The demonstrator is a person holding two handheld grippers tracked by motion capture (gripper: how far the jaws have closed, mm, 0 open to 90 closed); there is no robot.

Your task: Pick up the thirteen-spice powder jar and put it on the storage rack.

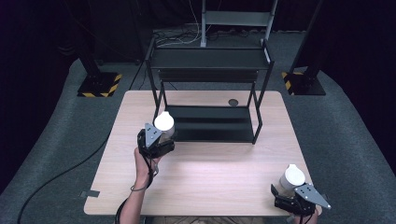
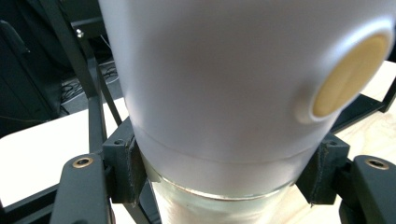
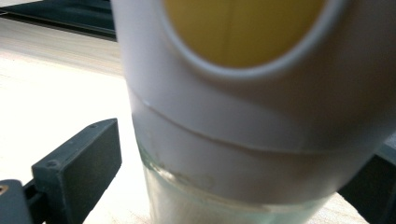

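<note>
left tool (image 1: 161, 135) gripping bottle (image 1: 164, 122) (white-capped), shelf (image 1: 210, 123) behind

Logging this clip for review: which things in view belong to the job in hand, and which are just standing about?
In the job:
left gripper, shut on the left bottle
right gripper, around the right bottle
black shelf rack, beside the left bottle

Standing about:
table
grey frame behind
hazard-striped stand bases

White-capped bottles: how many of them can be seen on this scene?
2. One bottle is in the left gripper by the black shelf; the other bottle is in the right gripper near the table's front right corner.
</note>
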